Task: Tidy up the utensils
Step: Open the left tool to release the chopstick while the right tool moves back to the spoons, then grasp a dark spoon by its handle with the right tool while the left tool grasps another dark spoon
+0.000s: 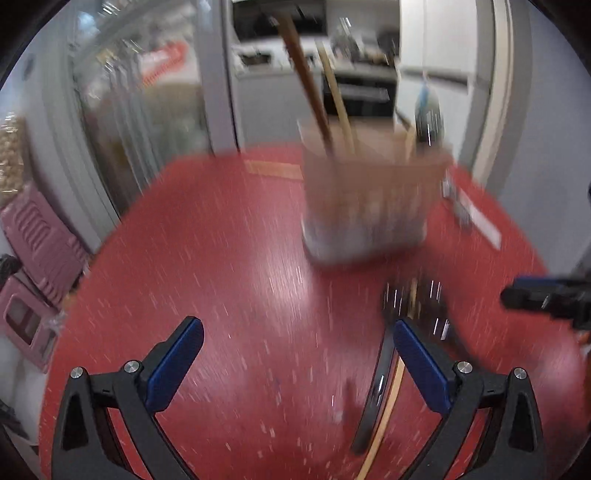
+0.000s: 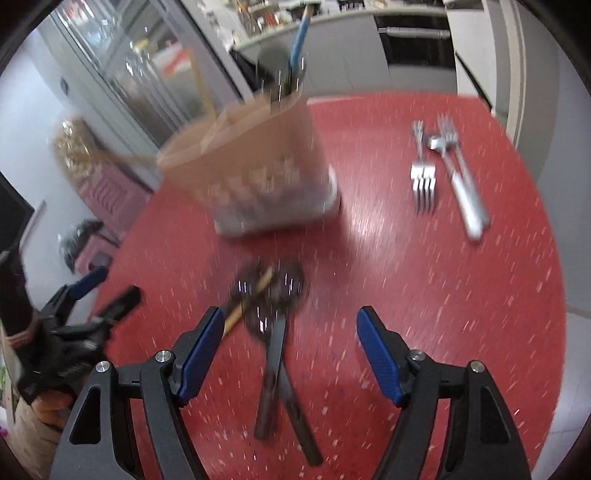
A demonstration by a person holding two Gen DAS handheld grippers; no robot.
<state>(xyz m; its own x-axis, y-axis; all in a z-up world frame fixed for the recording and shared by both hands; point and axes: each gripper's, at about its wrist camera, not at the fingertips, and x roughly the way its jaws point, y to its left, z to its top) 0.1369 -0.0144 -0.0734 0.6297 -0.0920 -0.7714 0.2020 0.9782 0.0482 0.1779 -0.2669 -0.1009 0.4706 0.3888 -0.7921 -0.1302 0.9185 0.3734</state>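
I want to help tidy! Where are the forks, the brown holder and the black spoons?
Silver metal forks point(image 2: 423, 176): right wrist view, on the near fork's head.
Brown utensil holder point(image 2: 251, 162): right wrist view, front wall.
Black slotted spoons point(image 2: 275, 354): right wrist view, a handle.

Home kitchen. Round red speckled table point(image 2: 424, 295) in front, gray counter point(image 2: 332, 22) cluttered with cookware behind, built-in black oven point(image 1: 358, 88) under it, glass-door cabinet point(image 2: 140, 62) at left, forks point(image 2: 424, 173) and a utensil holder point(image 2: 251, 170) on the table.

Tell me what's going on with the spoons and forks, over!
Left gripper open, empty. Right gripper open, empty, over black utensils. Forks loose beside holder. Nothing in the way.
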